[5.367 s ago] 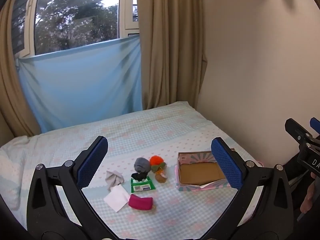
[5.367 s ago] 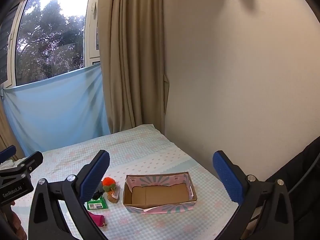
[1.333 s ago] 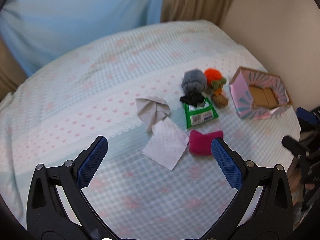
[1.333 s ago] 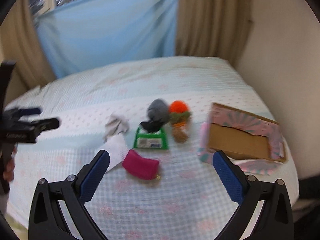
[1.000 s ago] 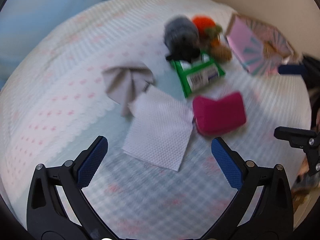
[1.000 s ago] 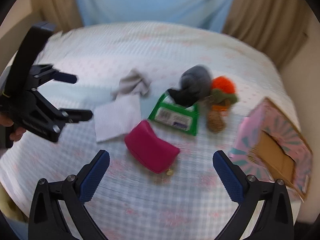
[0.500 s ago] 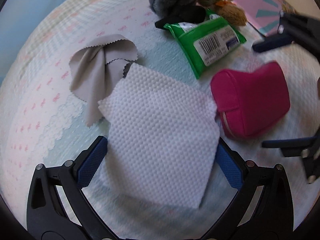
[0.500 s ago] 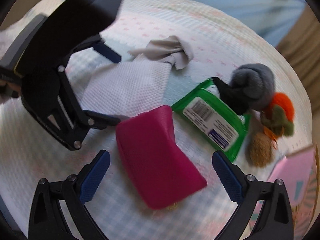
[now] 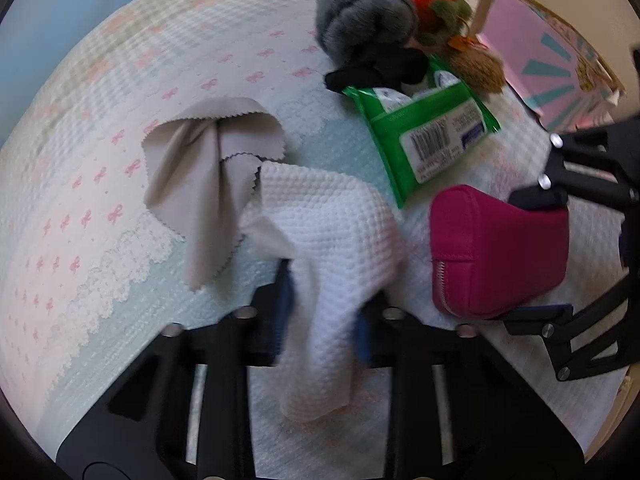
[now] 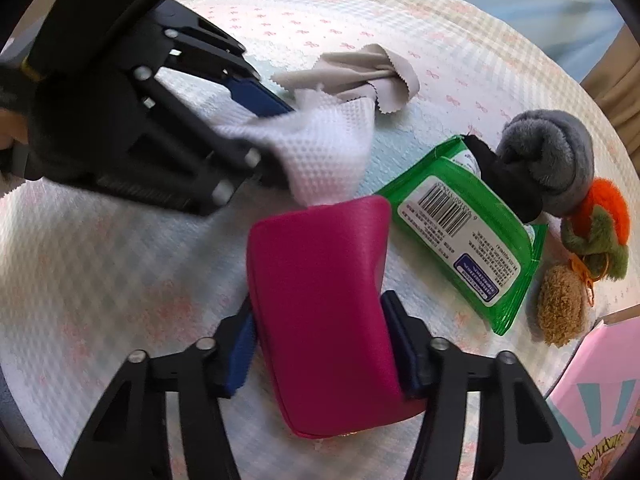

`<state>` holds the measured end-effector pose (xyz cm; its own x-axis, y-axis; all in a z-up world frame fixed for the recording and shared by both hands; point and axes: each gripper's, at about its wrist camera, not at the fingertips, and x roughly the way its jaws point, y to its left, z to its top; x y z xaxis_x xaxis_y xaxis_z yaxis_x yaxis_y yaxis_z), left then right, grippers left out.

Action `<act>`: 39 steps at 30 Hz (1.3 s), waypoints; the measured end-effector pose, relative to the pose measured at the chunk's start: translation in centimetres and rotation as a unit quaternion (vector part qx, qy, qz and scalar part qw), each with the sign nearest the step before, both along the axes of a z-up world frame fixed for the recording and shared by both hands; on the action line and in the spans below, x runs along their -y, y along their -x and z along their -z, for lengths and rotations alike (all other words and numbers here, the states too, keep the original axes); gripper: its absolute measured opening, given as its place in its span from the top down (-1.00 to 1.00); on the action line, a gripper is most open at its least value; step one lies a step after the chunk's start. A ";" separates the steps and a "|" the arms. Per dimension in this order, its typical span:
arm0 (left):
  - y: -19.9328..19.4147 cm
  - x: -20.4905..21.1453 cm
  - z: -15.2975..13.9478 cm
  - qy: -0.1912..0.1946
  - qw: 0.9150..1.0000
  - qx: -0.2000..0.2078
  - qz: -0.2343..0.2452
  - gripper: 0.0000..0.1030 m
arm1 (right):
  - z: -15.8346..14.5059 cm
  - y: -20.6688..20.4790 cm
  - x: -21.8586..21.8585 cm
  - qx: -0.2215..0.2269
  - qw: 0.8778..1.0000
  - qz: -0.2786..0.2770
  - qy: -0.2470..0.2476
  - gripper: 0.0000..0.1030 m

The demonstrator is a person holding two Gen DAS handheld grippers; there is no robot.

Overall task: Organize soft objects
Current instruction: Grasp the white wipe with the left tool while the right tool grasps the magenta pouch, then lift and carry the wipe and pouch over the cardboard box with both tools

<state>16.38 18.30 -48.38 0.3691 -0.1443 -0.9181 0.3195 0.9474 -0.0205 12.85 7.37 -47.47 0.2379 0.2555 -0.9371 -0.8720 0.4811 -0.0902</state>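
The left gripper (image 9: 320,304) had just been closing and was clenched on the white waffle-weave cloth (image 9: 332,240), which bunched between its blue pads and hung over them, hiding most of both pads in the left wrist view. Just to the right of that cloth, the right gripper (image 10: 320,344) had likewise just been closing and pinched the magenta zip pouch (image 10: 320,312) by its two long sides; the pouch covered the inner faces of the pads, and something small and gold-coloured at its lower edge was too hidden to identify.

Touching the white cloth on its far left corner lay a grey cloth with pinked edges (image 9: 208,168), partly tucked under it. Beyond the white cloth, to the right, sat a green wipes packet (image 9: 428,132), its upper end covered by a black piece attached to a grey plush toy (image 9: 364,28). Past the packet were an orange and green plush (image 10: 600,224) and a tan fuzzy ball (image 10: 560,304), crowded together so that their joins were hard to make out. A pink patterned box (image 9: 536,56) stood farthest right of the white cloth, cut off by the frame edge. Everything rested on a pale checked bedspread with pink bows (image 9: 100,200). A sliver of the person's hand behind the left gripper was barely visible in the right wrist view.
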 end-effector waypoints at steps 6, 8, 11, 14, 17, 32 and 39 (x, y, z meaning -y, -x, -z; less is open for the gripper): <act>-0.4 -1.4 -1.0 0.016 1.000 0.003 -0.019 0.77 | -1.5 -0.4 0.5 -0.004 0.999 0.029 -0.016 0.24; 0.1 -1.4 -1.6 0.017 1.000 0.006 -0.024 0.77 | -2.1 -0.6 0.7 -0.008 0.999 0.041 -0.020 0.26; 0.3 -1.8 -3.1 0.022 0.999 0.012 -0.034 0.77 | -3.4 -0.6 1.0 -0.006 0.998 0.060 -0.024 0.26; 0.8 -2.0 -5.0 0.028 0.998 0.022 -0.042 0.77 | -5.4 0.3 1.9 -0.002 0.996 0.085 -0.032 0.26; 1.3 -2.1 -7.7 0.032 0.998 0.037 -0.048 0.77 | -8.1 0.3 2.6 0.000 0.992 0.118 -0.046 0.26; 3.0 0.0 -23.6 0.037 0.991 0.117 -0.051 0.77 | -23.9 1.7 6.9 0.057 0.955 0.257 -0.140 0.27; 1.5 5.1 -29.5 0.039 0.987 0.154 -0.033 0.77 | -30.0 0.4 11.0 0.085 0.934 0.298 -0.178 0.27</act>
